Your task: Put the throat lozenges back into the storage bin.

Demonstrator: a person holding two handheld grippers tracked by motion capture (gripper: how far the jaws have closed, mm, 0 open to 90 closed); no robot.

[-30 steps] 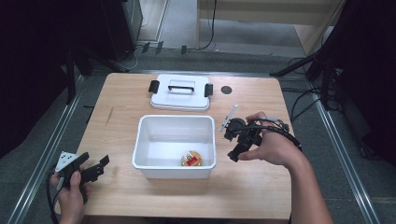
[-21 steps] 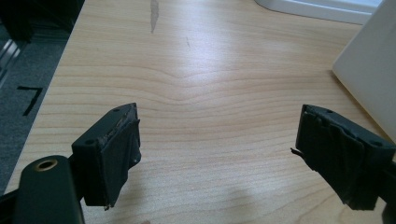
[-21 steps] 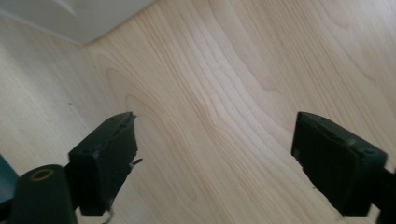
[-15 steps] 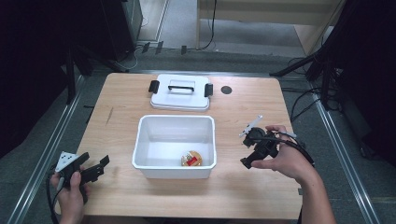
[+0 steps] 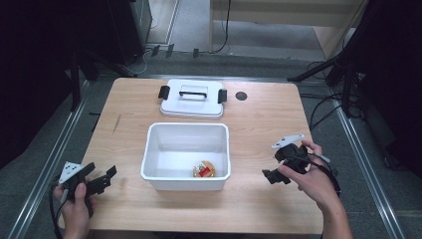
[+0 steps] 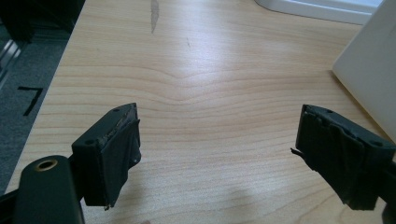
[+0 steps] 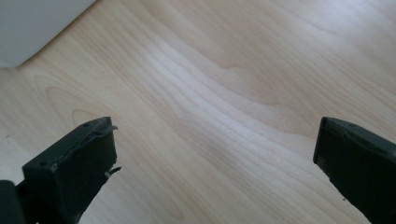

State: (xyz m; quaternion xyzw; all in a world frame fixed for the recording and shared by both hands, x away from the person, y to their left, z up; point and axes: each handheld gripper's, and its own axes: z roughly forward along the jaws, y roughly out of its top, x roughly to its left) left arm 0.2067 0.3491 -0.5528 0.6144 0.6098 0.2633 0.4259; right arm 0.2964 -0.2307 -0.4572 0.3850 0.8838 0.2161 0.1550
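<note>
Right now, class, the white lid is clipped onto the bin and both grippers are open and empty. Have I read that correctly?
Not quite. In the high view the white lid lies flat on the table behind the bin, not on it. The rest holds: the left gripper and right gripper are open and empty.

The left hand (image 5: 74,201) holds the left gripper (image 5: 102,180) low at the near left. Its jaws are wide apart. The right hand (image 5: 311,177) holds the right gripper (image 5: 273,175) at the right, jaws wide apart too.
</note>
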